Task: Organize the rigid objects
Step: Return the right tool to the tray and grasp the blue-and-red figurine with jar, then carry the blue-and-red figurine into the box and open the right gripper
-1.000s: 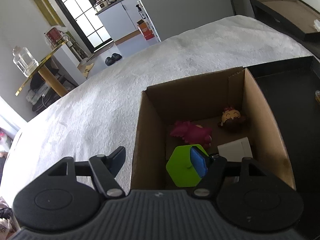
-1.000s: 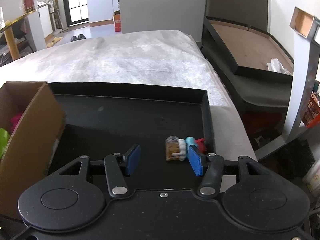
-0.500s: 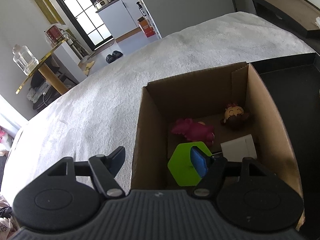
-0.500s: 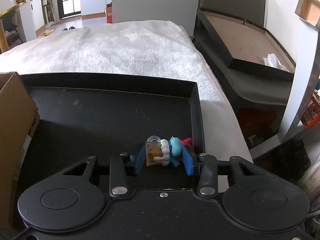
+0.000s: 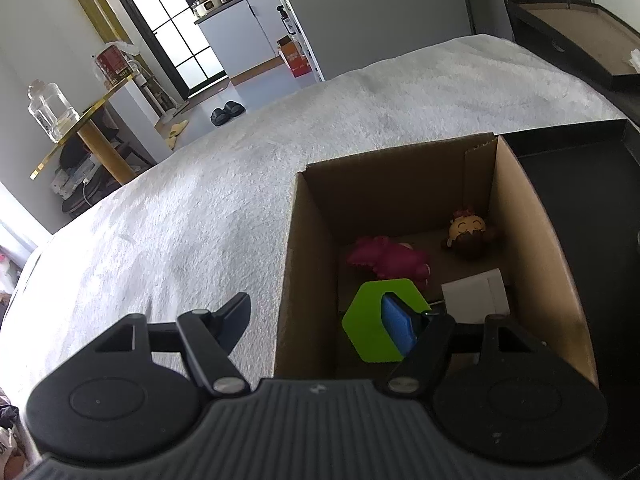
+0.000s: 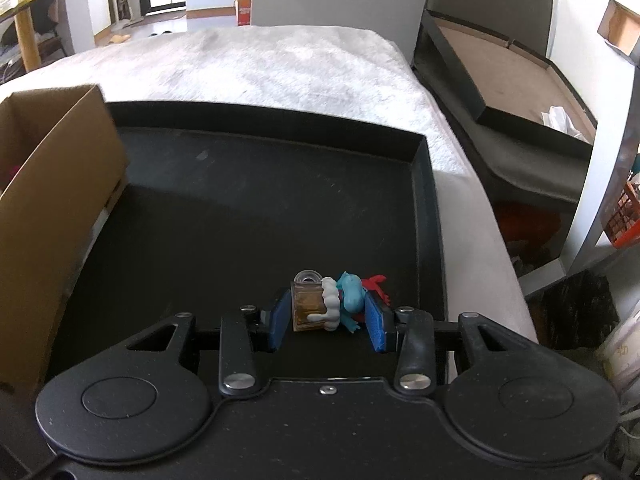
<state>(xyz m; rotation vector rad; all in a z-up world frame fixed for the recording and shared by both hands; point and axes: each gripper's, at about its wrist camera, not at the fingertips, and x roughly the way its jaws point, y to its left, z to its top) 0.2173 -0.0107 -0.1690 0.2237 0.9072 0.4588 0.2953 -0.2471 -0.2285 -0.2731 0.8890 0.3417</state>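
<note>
Right wrist view, right hand-held gripper (image 6: 326,322) grasping toy figure (image 6: 334,304), left hand-held gripper (image 5: 320,320) released over cardboard box (image 5: 516,216).

Glass jar (image 5: 52,114) on gold-edged table (image 5: 86,120), black slippers (image 5: 227,112) on floor, paned door (image 5: 170,20)

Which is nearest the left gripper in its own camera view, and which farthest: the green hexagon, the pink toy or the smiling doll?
1. Green hexagon, at the left gripper's right finger.
2. Pink toy, mid-box.
3. Smiling doll, far right corner.
</note>
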